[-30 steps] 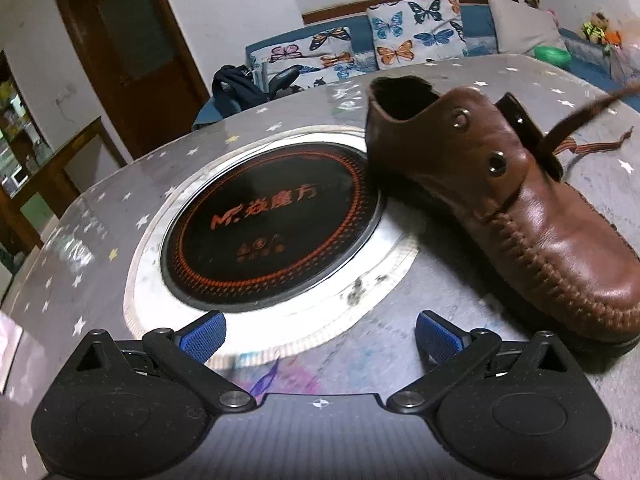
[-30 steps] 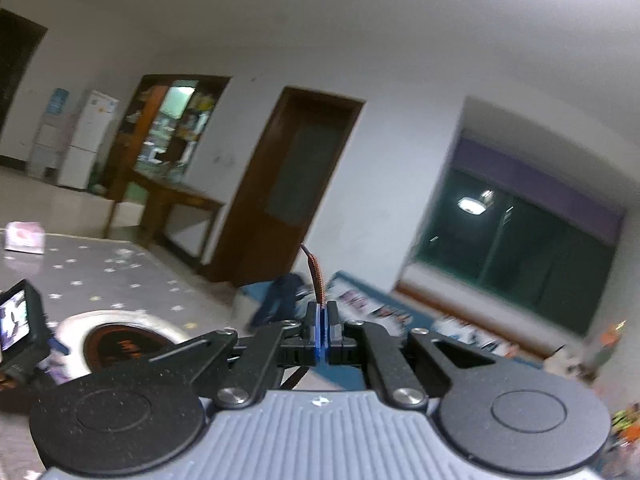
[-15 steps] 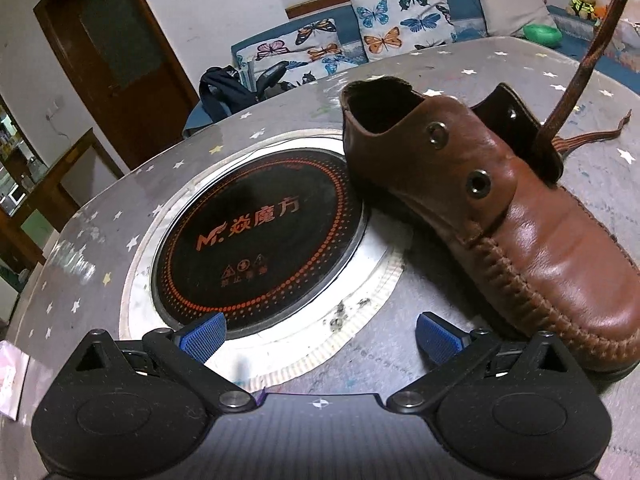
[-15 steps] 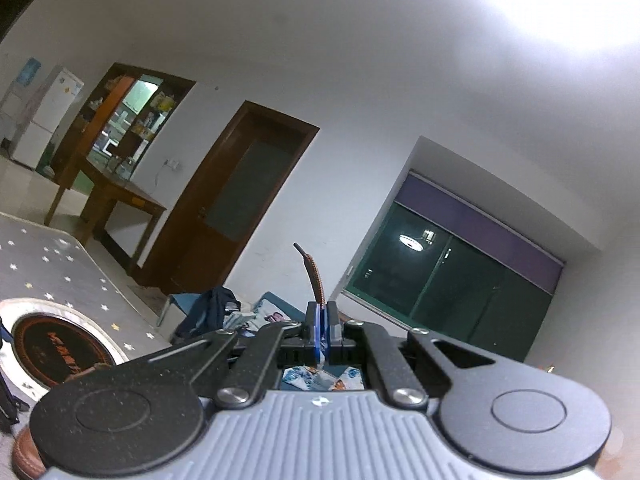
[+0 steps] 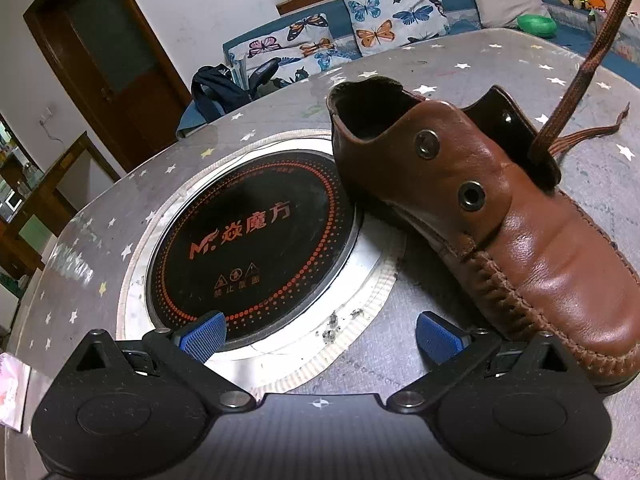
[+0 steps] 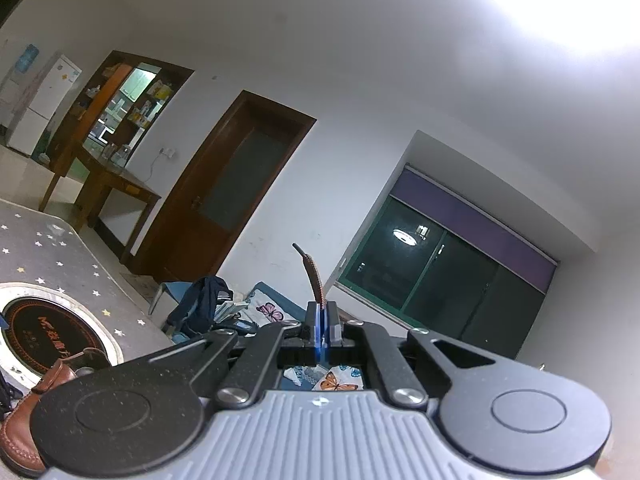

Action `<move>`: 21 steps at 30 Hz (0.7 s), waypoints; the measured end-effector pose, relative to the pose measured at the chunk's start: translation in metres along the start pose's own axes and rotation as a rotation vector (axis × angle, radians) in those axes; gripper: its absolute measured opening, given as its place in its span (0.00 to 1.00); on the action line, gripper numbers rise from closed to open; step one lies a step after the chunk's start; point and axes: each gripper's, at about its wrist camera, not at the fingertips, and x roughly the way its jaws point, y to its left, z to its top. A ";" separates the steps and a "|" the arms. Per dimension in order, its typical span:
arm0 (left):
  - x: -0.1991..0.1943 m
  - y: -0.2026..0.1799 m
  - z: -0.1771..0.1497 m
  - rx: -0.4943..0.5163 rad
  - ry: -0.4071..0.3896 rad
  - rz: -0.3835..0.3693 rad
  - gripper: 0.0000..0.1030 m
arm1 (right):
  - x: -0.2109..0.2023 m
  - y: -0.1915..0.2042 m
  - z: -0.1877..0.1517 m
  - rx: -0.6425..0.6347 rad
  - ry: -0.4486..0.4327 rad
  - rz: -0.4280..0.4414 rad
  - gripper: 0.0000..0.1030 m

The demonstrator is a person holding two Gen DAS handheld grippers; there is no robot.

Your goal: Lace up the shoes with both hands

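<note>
On the left side of the left wrist view there is a brown door [image 5: 100, 60] in a white wall. Below it sits a grey table [image 5: 460, 76] with little stars on it. A round black cooktop [image 5: 252, 236] with orange dots and letters is set into the table top.

At the bottom of this view is the left gripper [image 5: 320, 334]. Its two blue pads [image 5: 204, 336] stand far apart, with nothing between them. It hangs over the table, close to the edge of the cooktop and just beside the toe of the shoe.

The brown leather shoe [image 5: 520, 248] lies on the table to the right of the cooktop, its heel right by the cooktop's edge. Two metal holes show on its near side, and both are bare. A brown shoelace [image 5: 580, 76] comes out by the tongue and goes up tight to the top right corner. Another bit of it lies flat on the table behind the shoe. A sofa with butterfly cushions [image 5: 396, 4] stands behind the table.

In the right wrist view, the right gripper [image 6: 321, 328] is high up and points across the room at the wall. Its blue pads are pressed together on the shoelace [image 6: 312, 276]. The tip of the lace sticks up above them. The shoe [image 6: 36, 408] peeks in at the bottom left of that view.
</note>
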 end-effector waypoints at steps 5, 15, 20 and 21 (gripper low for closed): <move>0.000 0.000 0.002 0.007 -0.002 0.005 1.00 | 0.001 -0.004 -0.006 0.002 0.018 0.002 0.01; -0.014 0.020 0.008 -0.060 -0.040 -0.015 1.00 | 0.010 -0.008 -0.023 0.000 0.064 0.010 0.01; -0.029 0.034 0.013 -0.134 -0.064 -0.112 0.89 | 0.018 -0.007 -0.038 0.016 0.104 0.034 0.01; -0.032 0.036 0.015 -0.148 -0.070 -0.130 0.86 | 0.019 -0.006 -0.041 0.018 0.109 0.040 0.01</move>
